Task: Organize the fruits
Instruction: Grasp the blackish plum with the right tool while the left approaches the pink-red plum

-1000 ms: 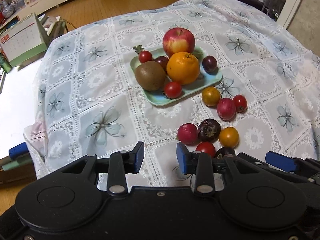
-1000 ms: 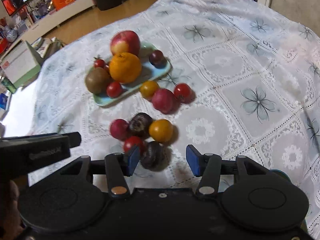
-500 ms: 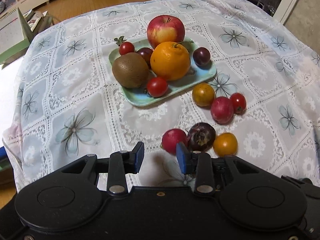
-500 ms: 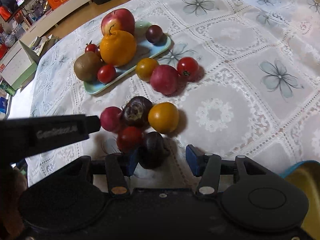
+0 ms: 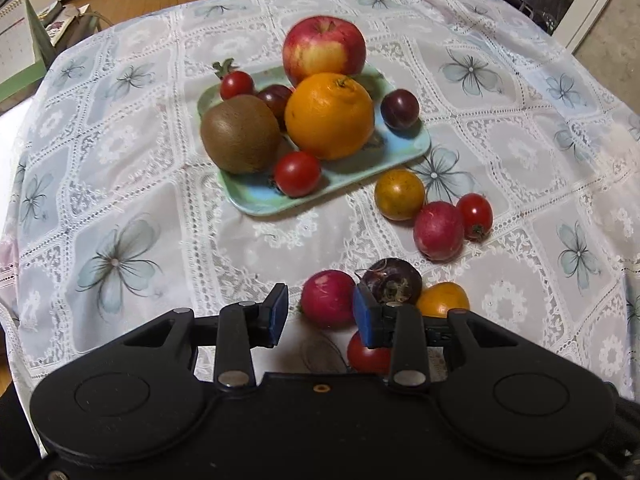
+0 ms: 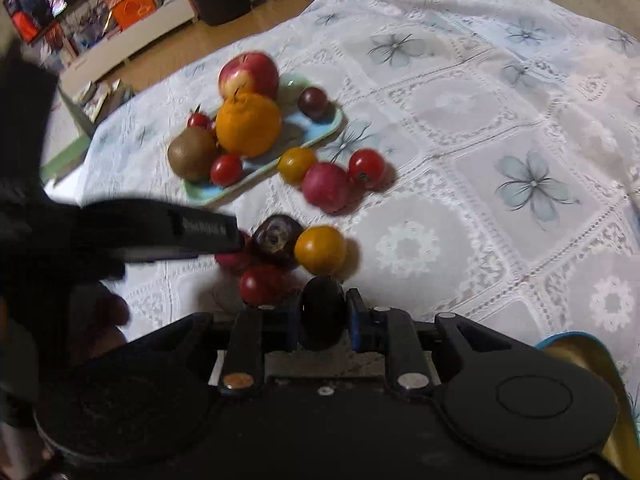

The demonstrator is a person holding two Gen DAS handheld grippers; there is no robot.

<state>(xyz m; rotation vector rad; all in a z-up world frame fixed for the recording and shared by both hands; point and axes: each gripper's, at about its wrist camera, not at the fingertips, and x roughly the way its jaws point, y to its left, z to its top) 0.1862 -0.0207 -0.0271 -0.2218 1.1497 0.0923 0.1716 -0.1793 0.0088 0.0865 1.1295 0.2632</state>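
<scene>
I am clamping my right gripper (image 6: 323, 322) on the dark plum (image 6: 322, 312), near the loose fruits. My left gripper (image 5: 320, 314) is hanging apart beside the pink fruit (image 5: 328, 298). The smooth plum may be slipping out if I squeeze weakly, or I may be knocking the red tomato (image 6: 262, 284) away.

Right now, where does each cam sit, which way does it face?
Left wrist: on the left hand-held gripper, facing forward at the tray; own open fingers show.
Right wrist: on the right hand-held gripper, shut on a dark fruit; the left unit crosses its view.
Shared: tray, orange, apple.
</scene>
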